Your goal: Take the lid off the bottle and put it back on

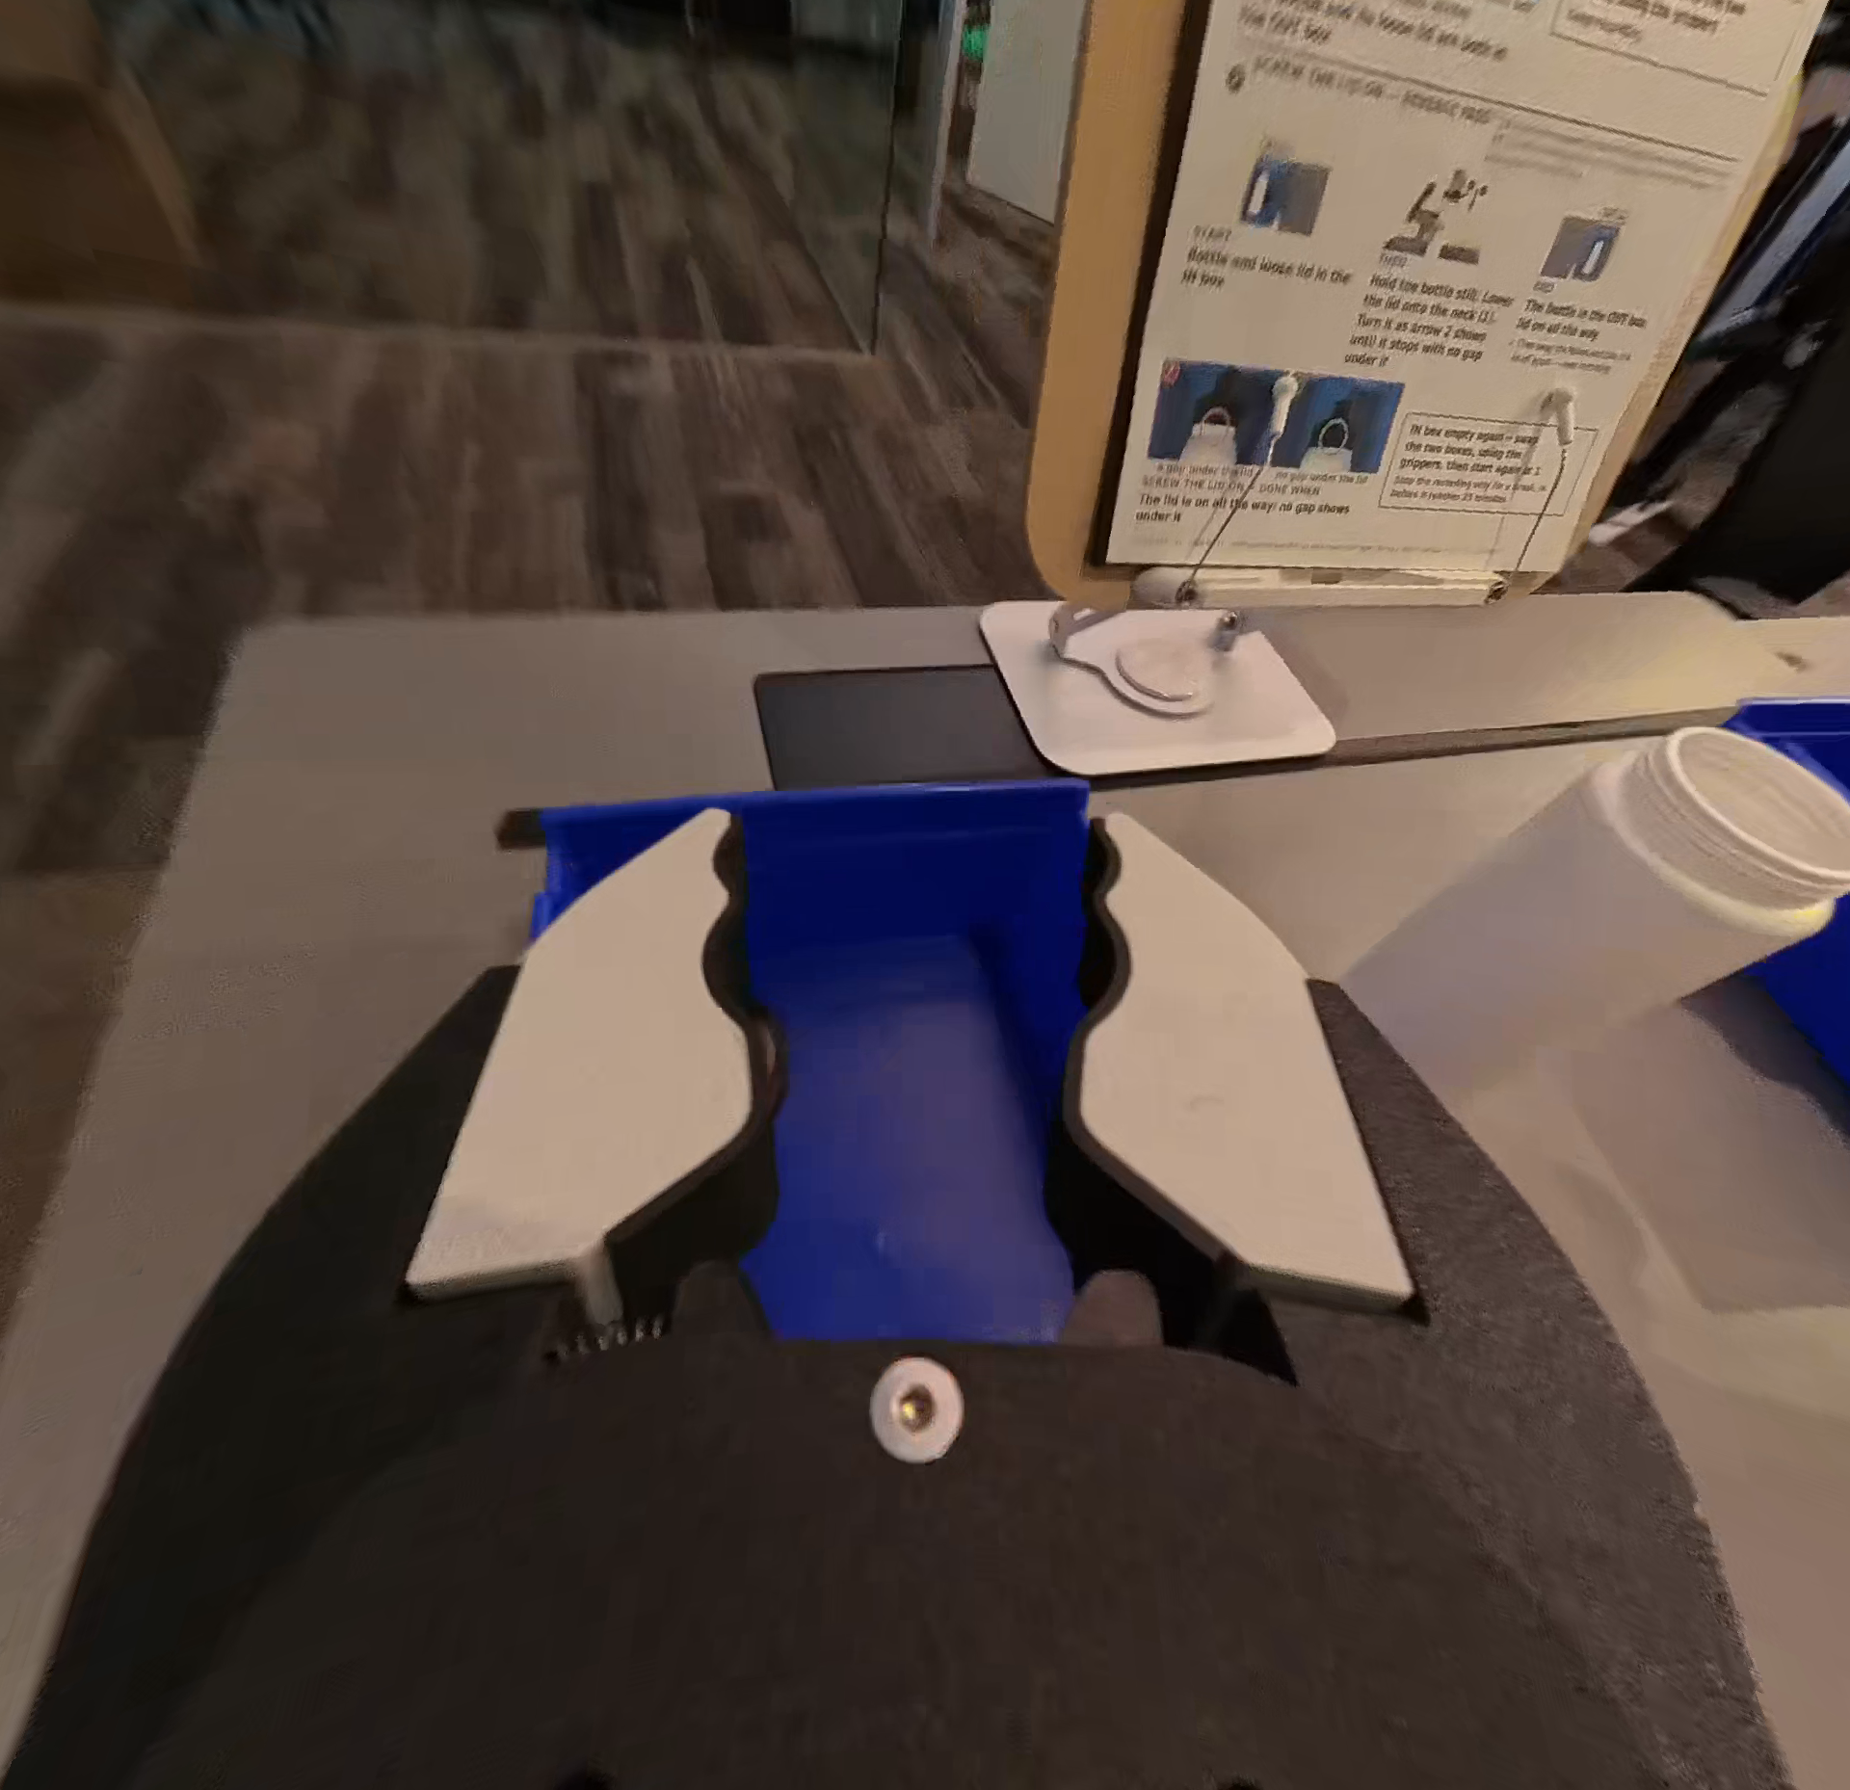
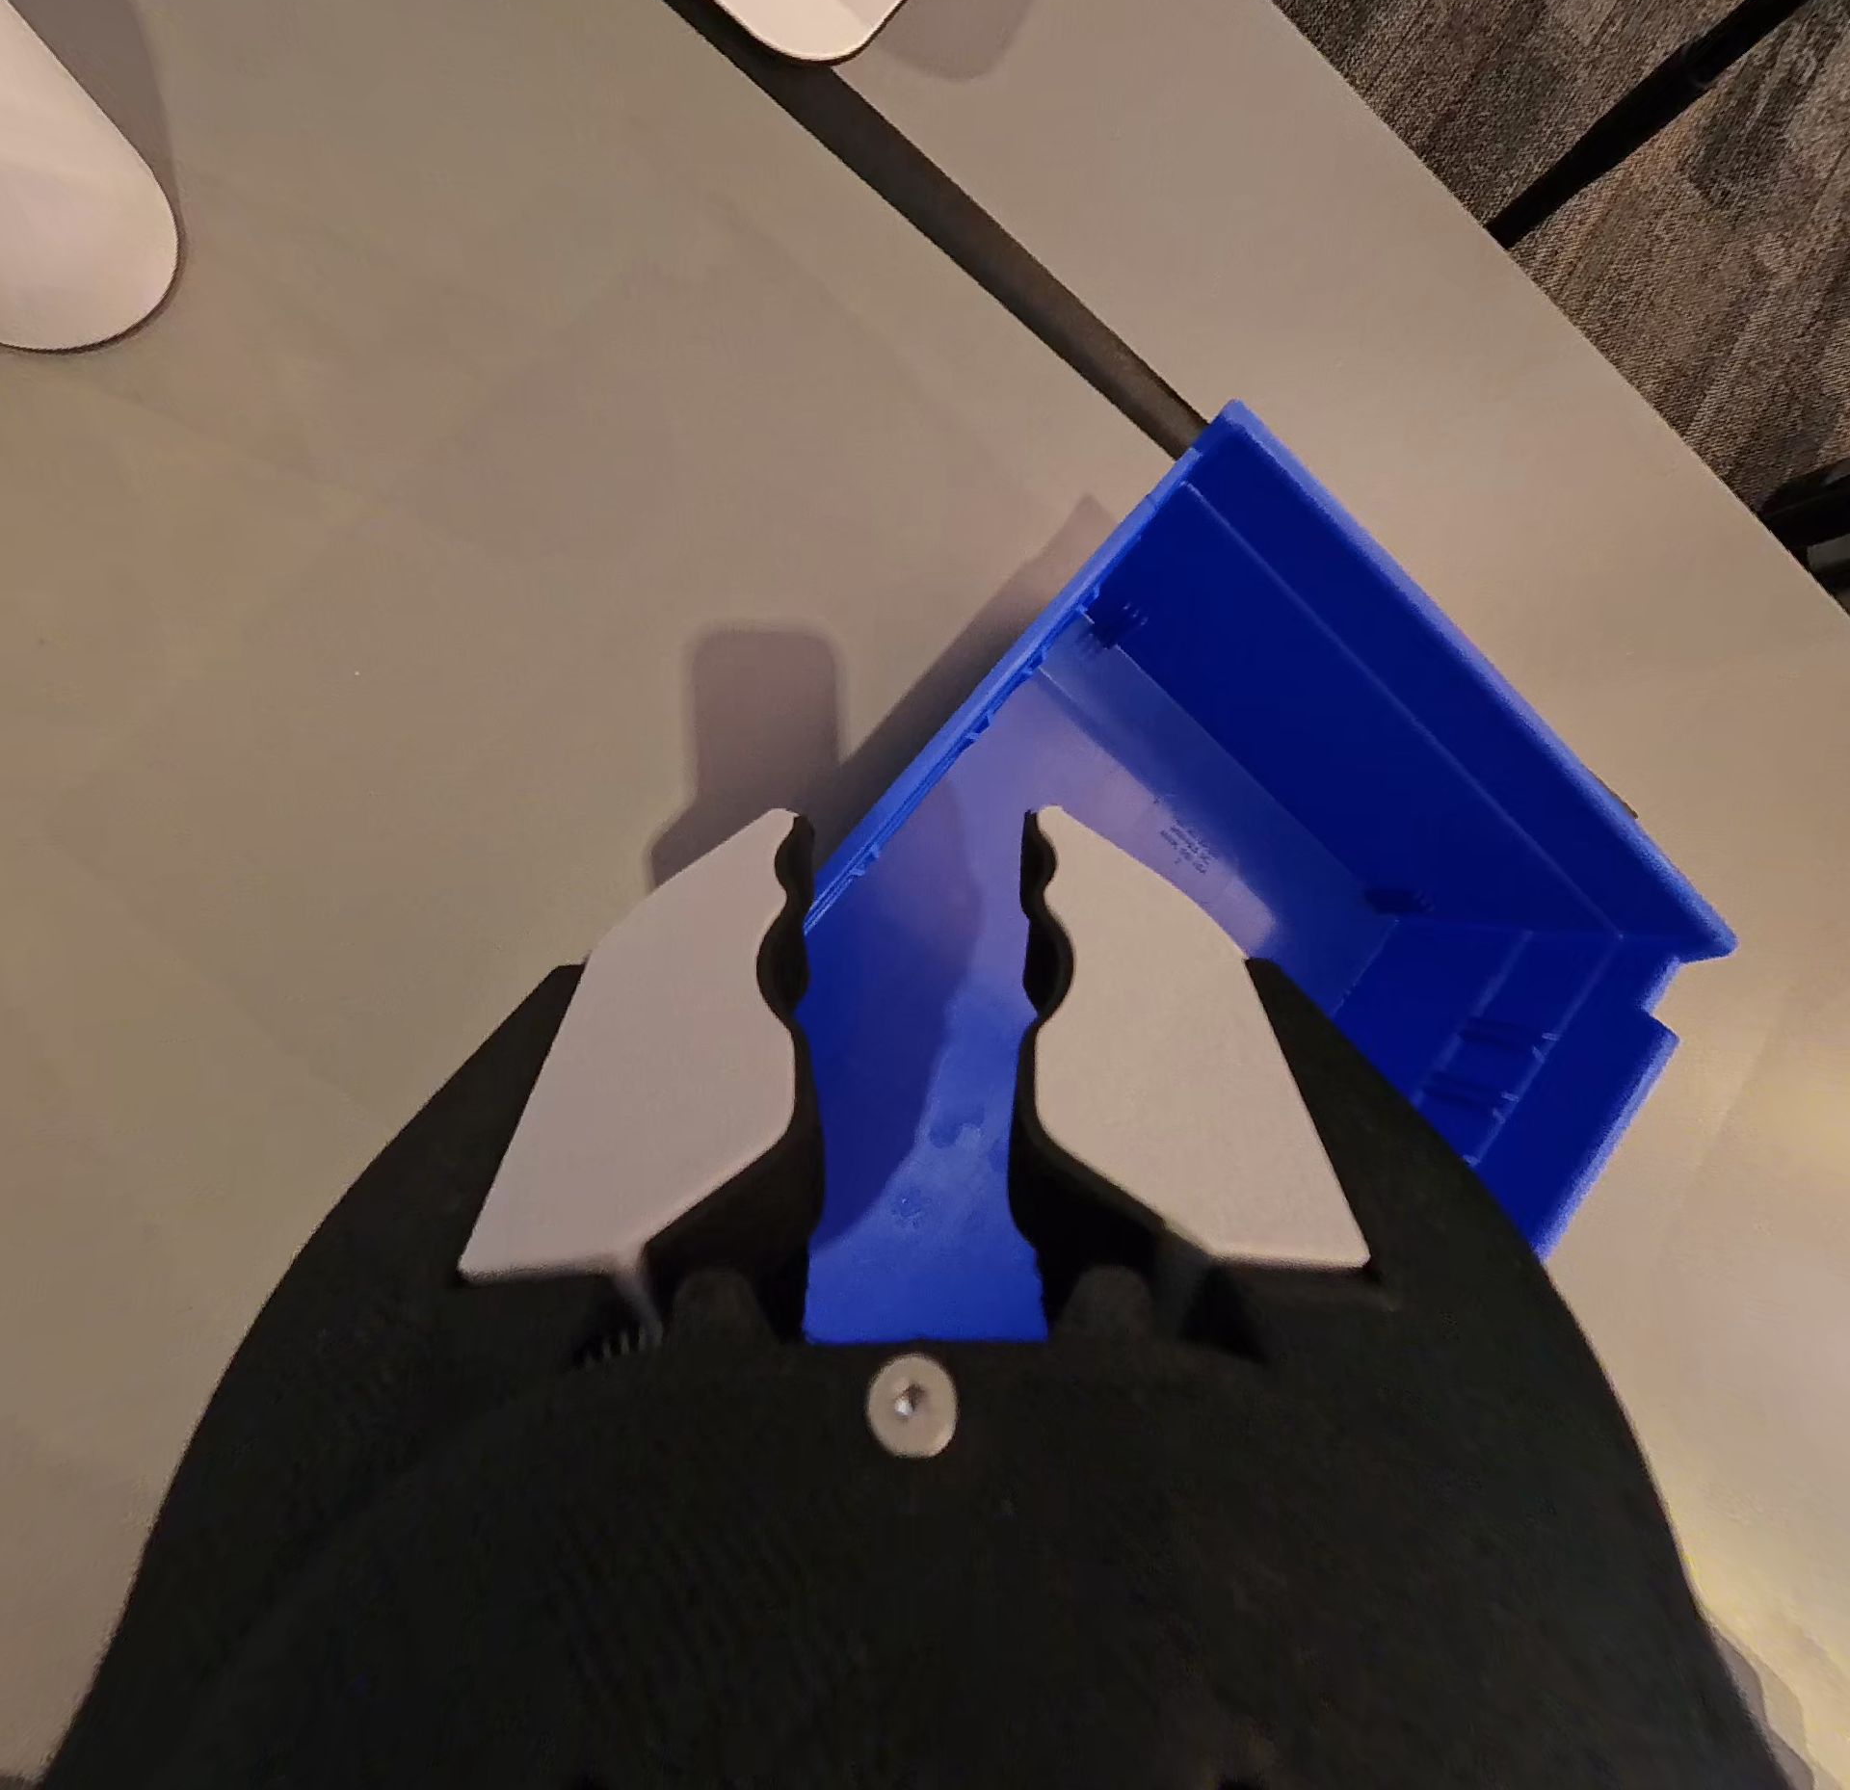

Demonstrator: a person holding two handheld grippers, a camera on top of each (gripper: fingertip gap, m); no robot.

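Left gripper (image 1: 913, 846): broad matte-black body with a rough, felt-like grain, rounded at the shoulders. Two flat pale-grey fingers (image 1: 601, 1061), each edged on its inner side with a wavy black pad. A silver screw (image 1: 915, 1410) in a white washer sits on the centre line; a small coil spring (image 1: 606, 1334) shows below the left finger.

Right gripper (image 2: 913, 821): same black body, here showing fine layered lines, same grey fingers (image 2: 661, 1061) with scalloped black inner edges, and a silver centre screw (image 2: 910, 1407).
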